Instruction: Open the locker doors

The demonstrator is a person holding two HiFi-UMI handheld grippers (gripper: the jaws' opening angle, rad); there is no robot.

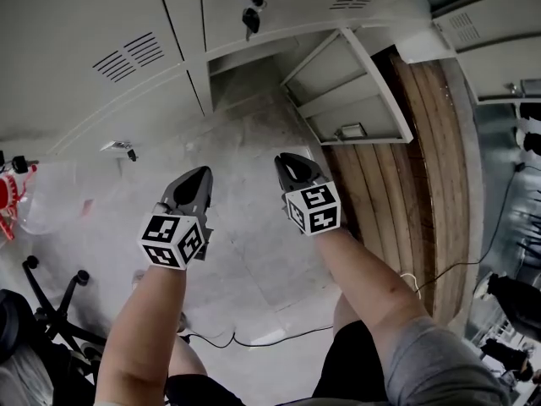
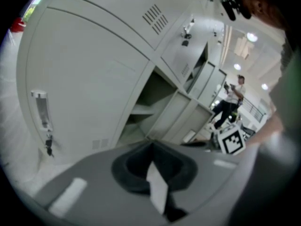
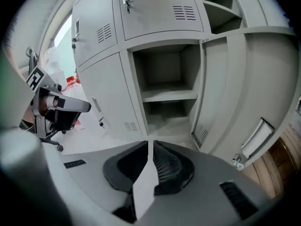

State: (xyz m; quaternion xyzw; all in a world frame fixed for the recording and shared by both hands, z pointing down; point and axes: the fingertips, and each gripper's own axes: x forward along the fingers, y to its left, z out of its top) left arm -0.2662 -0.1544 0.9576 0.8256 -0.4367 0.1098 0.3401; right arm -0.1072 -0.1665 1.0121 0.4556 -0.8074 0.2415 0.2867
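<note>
**Tools.** Nearest the camera, the left tool [image 1: 199, 174] and the right tool [image 1: 287, 162] are held side by side over the floor [image 1: 254, 252], well short of the lockers. Each tool's own view shows its 2 jaws brought together at the tip with nothing between them. Both are closed and empty.

**Lower lockers.** Beyond the tools, 1 lower locker stands open.
- Its open door [image 1: 355, 91] is swung out to the right, ahead of the right tool.
- The open compartment [image 3: 164, 86] shows 1 shelf.
- Directly left of it is the closed lower door [image 2: 89, 79], judged the next item.

**Handle.** The handle [image 2: 41, 108] of that closed door is a slim upright bar, long axis vertical, towards the door's left edge. A key [image 2: 48, 146] hangs just below it. The handle lies ahead and to the left of both tools, and the left tool is the nearer.

**Upper lockers.** Farther up, the upper doors [image 3: 155, 18] are shut, with keys [image 1: 251, 19] hanging in their locks.

**Pose.** Both forearms reach forward, roughly parallel, with the tools pointing ahead and down toward the locker bases.

**Judgement.** The left tool would need to open, then travel left to straddle the handle.
</note>
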